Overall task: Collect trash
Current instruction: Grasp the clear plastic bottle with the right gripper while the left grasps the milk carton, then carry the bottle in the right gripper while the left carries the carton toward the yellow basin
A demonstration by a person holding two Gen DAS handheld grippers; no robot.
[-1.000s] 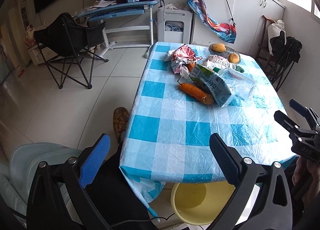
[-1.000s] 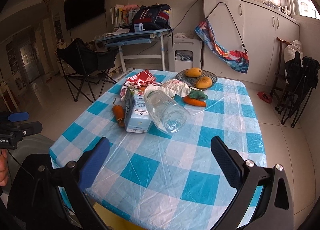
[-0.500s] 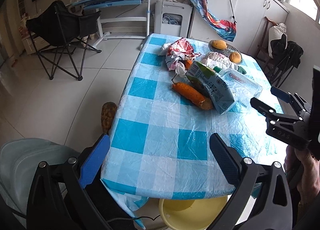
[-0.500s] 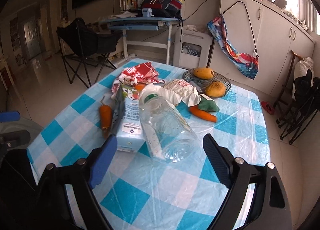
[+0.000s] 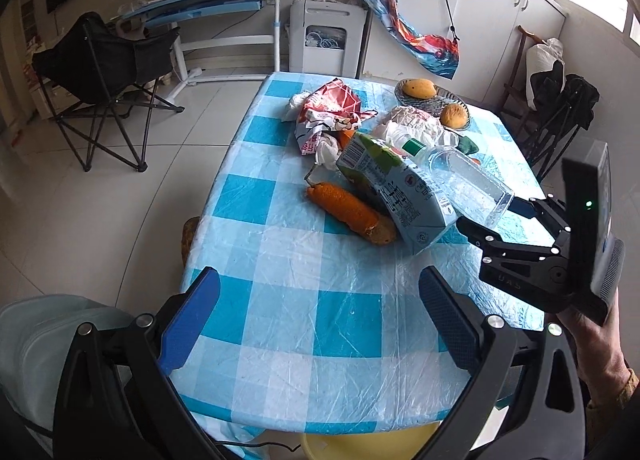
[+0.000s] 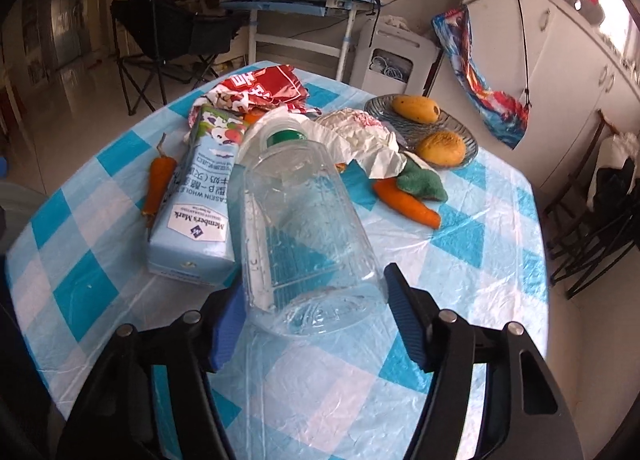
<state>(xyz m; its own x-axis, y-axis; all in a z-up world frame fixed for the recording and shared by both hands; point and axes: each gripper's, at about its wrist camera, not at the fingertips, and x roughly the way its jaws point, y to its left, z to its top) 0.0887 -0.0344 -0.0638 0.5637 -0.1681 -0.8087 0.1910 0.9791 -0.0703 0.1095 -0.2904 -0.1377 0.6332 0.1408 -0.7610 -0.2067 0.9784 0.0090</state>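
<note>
Trash is heaped on the far half of the checked counter (image 5: 320,320). From the left wrist view, a milk carton (image 5: 400,191) lies on its side at the near edge of the heap. A clear plastic bottle (image 5: 466,183) with a green cap lies against the carton's right side, and a carrot (image 5: 350,211) lies against its left. Beyond the carton sit a red crumpled wrapper (image 5: 330,109) and a glass plate (image 5: 436,99) holding two mangoes. The left tongs (image 5: 320,324) hover wide open over bare cloth nearer than the carton, holding nothing. The right tongs (image 5: 498,219) reach in from the right of the carton, their fingers on either side of the bottle's base.

From the right wrist view, the bottle (image 6: 304,236) lies to the right of the carton (image 6: 200,203), its base between the spread fingers of the right tongs (image 6: 312,316). The left pad (image 6: 228,328) sits just beside the bottle's wall, and I cannot tell whether it touches; the other stands clear, so nothing is gripped. A second carrot (image 6: 404,199) and a green cloth (image 6: 422,183) lie right of the carton, past the bottle.
</note>
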